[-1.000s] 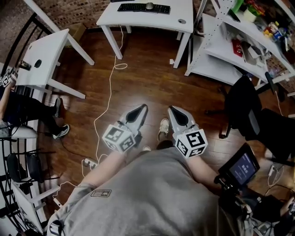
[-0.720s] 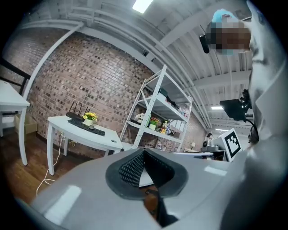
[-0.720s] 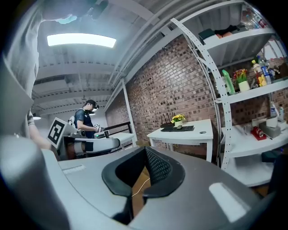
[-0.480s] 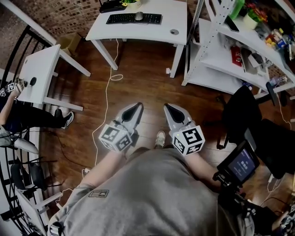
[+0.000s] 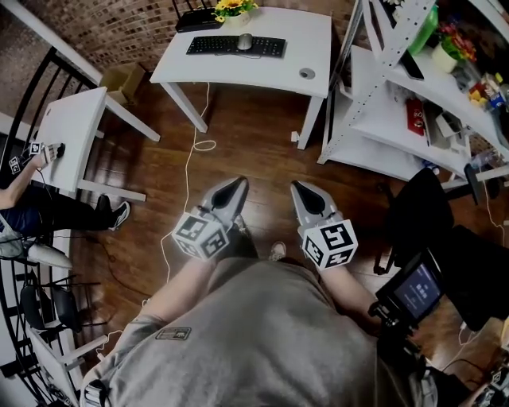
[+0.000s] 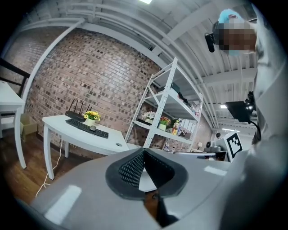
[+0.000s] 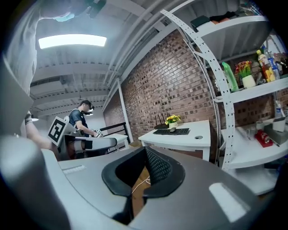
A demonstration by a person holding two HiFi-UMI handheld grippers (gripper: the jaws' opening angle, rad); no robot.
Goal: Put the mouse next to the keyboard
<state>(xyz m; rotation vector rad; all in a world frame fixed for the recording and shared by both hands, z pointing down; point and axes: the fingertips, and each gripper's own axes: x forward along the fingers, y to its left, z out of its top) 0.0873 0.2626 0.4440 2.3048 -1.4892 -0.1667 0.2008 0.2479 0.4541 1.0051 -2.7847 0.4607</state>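
Head view: both grippers were held low in front of the person's grey shirt (image 5: 262,334), over the wood floor (image 5: 254,143). Left gripper (image 5: 241,184) sat at 11 o'clock of frame centre, right gripper (image 5: 296,187) at 1 o'clock, well apart, both pointing toward 12.

Left gripper view: jaws clenched, tips touching, nothing between them. Right gripper view: same, jaws clenched tip to tip, nothing gripped.

The mouse (image 5: 244,41) was far off at 12 o'clock, on the white desk (image 5: 262,70), well apart from both grippers. It sat at the keyboard's (image 5: 215,46) back edge, about mid-length; on the keys or just behind them, could not tell. Router (image 5: 195,21) lay at 10 o'clock of the mouse, yellow flowers (image 5: 232,6) at 12 of it, both at the desk's back edge. A round grommet (image 5: 307,73) showed on the desk at 4 o'clock of the keyboard.

A white cable (image 5: 191,159) ran from the desk down across the floor toward 7 o'clock, with a loop near the desk leg. Shelf rack (image 5: 413,79) with bottles and boxes stood at 2 o'clock, just beside the desk. Black chair (image 5: 417,199) at 3 o'clock. Small lit screen (image 5: 417,290) at 4 o'clock, near the right arm. Side table (image 5: 67,131) at 9 o'clock, with a second person (image 5: 32,211) seated at it, hand on the tabletop.
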